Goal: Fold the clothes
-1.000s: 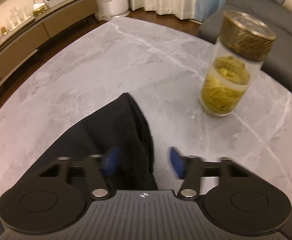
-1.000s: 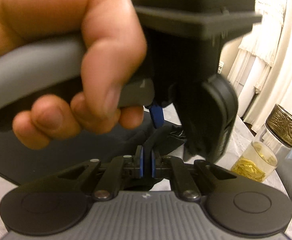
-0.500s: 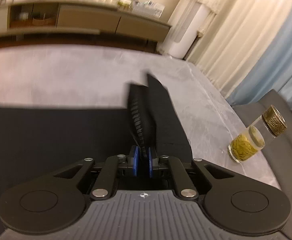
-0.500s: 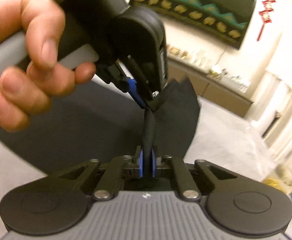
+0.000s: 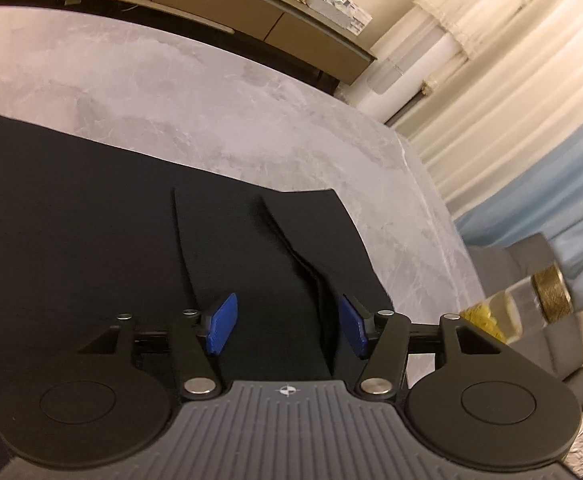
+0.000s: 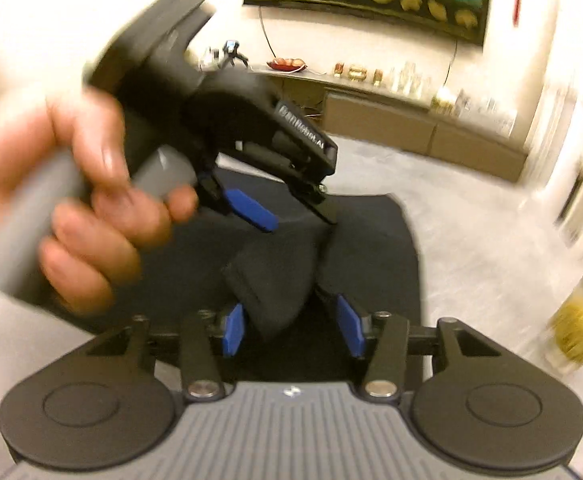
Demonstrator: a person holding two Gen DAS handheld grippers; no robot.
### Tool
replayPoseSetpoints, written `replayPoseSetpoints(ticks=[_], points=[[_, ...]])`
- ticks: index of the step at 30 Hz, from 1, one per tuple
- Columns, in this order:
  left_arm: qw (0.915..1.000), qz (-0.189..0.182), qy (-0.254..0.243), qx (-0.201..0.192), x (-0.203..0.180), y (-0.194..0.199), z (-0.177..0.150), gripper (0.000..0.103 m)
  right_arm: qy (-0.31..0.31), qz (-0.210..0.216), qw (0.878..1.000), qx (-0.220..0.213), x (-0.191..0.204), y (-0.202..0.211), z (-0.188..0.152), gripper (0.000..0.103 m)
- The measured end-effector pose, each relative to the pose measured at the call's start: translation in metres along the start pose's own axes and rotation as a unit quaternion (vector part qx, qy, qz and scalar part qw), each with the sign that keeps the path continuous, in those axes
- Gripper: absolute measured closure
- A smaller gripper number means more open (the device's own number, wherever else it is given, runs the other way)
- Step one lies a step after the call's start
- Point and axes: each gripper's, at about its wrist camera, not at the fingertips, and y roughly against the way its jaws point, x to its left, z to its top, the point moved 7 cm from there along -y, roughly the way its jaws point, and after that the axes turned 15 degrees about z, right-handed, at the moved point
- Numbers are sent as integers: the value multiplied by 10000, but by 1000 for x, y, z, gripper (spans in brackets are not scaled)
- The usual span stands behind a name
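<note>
A black garment (image 5: 91,240) lies spread on the grey marble table (image 5: 211,100). My left gripper (image 5: 287,324) hovers low over its right end with jaws opening. A raised fold of the cloth (image 5: 315,280) runs between the blue pads, close to the right one, and neither pad presses it. In the right wrist view a hand (image 6: 91,216) holds the left gripper (image 6: 291,216) just above the garment (image 6: 371,240). My right gripper (image 6: 291,332) is also opening, and a loose hump of black cloth (image 6: 275,276) sits between its pads, unpinched.
A glass jar with yellow contents and a gold lid (image 5: 491,312) stands near the table's right edge, blurred in the right wrist view (image 6: 579,320). A long low sideboard (image 5: 291,20) runs along the far wall. Curtains (image 5: 511,100) hang on the right.
Half a second ago both grippers were shut on a raised ridge of the garment. Both now stand apart, and the cloth has sunk onto the table. The left gripper has rolled and swung across.
</note>
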Motion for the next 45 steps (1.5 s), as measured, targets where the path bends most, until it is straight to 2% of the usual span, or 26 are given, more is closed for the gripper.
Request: replayPoseSetpoints(ticks=[2,3,6,9,13,14,15,17,20,22,23,24,25,26,27,28,29,30,32,35,37,38,39,42,45], points=[[10000,1,52,-19,2,-2,1,44,-481,338,9981,-208,-8,11,8,55],[10000,12,73,-5,4,-5,2,44,-637,361,9969,-304,-14,16,11,55],[10000,-22,95,3,6,-8,1,44,-839,113,9955,-437,-33,28,16,55],[10000,-48,25,-40,7,-9,0,44,-771,-209,9967,-142,-51,21,9,54],[9996,143,-35,-220,9,-11,9,46,-451,-51,9982,391,-40,-9,-4,55],[9992,252,-88,-311,10,-11,12,49,-318,-13,9985,438,-32,-12,-6,55],[9984,360,-141,-402,10,-11,15,58,-254,74,9986,450,-26,-14,-7,55],[9959,640,-287,-574,12,-9,21,59,-412,299,9981,345,-24,-13,-3,55],[9942,811,-287,-642,22,-6,24,59,-537,94,9977,406,-36,-16,-6,55],[9953,745,-183,-590,29,0,23,59,-591,-91,9970,491,-44,-19,-9,57],[9959,684,-137,-575,31,4,22,59,-587,-166,9965,572,-47,-22,-11,67],[9974,503,-153,-487,26,6,20,59,-471,-251,9963,674,-46,-25,-14,70],[9985,322,-169,-398,20,9,18,59,-283,-357,9963,726,-43,-27,-15,78],[9993,140,-186,-309,14,11,16,59,-171,-408,9961,763,-40,-27,-15,93],[9995,-41,-202,-220,9,13,14,56,-148,-444,9960,764,-39,-27,-13,96],[9994,-223,-217,-131,4,16,12,54,-143,-478,9962,709,-39,-27,-10,98],[9990,-386,-244,-34,-2,17,10,48,-110,-502,9969,601,-39,-27,-6,98],[9985,-433,-328,93,-9,12,8,45,-76,-495,9977,467,-38,-25,-2,98],[9980,-328,-498,204,-20,2,5,43,-59,-332,9993,165,-29,-16,5,98],[9973,-504,-390,378,-26,-8,4,43,-46,-17,10000,-35,-19,-12,8,98],[9975,-555,-356,241,-26,-5,6,52,-37,193,9997,-168,-12,-9,11,98],[9978,-530,-372,102,-25,-1,8,77,-14,273,9994,-192,-8,-11,12,98],[9980,-504,-391,-43,-23,4,10,83,39,316,9994,-158,-4,-15,13,98],[9975,-312,-433,-458,-6,30,16,85,178,466,9987,-41,12,-28,11,98],[9945,341,-710,-689,15,35,18,85,306,586,9977,113,28,-43,8,98]])
